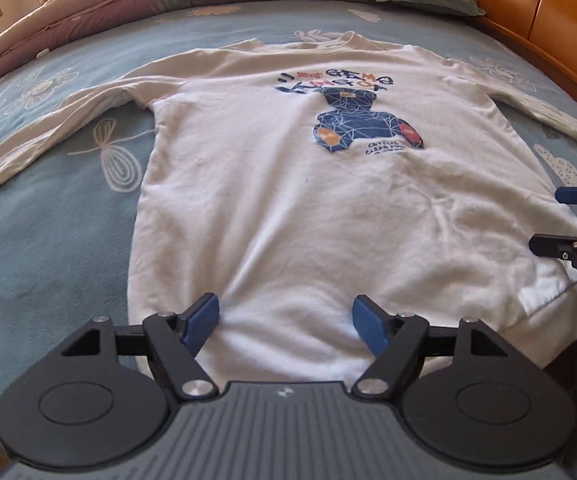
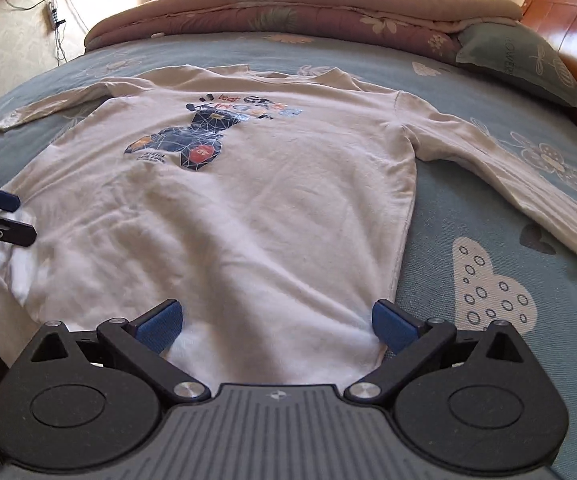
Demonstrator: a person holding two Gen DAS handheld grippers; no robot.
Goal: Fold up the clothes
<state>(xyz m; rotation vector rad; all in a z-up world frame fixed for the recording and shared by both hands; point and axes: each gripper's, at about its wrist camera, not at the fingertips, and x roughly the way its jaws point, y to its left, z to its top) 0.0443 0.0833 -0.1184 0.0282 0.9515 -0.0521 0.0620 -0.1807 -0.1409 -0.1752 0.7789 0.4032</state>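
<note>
Nearest my left camera is the left gripper (image 1: 286, 326), its blue pads spread apart over the hem of the white sweatshirt (image 1: 288, 184), nothing pinched between them. My right gripper (image 2: 278, 326) sits likewise at the hem, near the sweatshirt's right side seam, jaws wide and empty. The sweatshirt lies flat and face up on the blue bedsheet (image 1: 48, 220), bear print (image 1: 362, 124) toward its collar, both sleeves stretched out sideways from the body.

My worry from here: the hem cloth is soft and rumpled, so if I close on only the top layer, the front would lift away from the back and the fold would come out crooked. Grabbing unevenly on the two sides would also drag the body askew.

Beyond the sweatshirt's collar sit a rolled quilt (image 2: 288, 12) and a green pillow (image 2: 524, 64), with the wooden headboard (image 1: 548, 20) to its right. They are well apart from the sweatshirt; nothing lies on it to block a fold.
</note>
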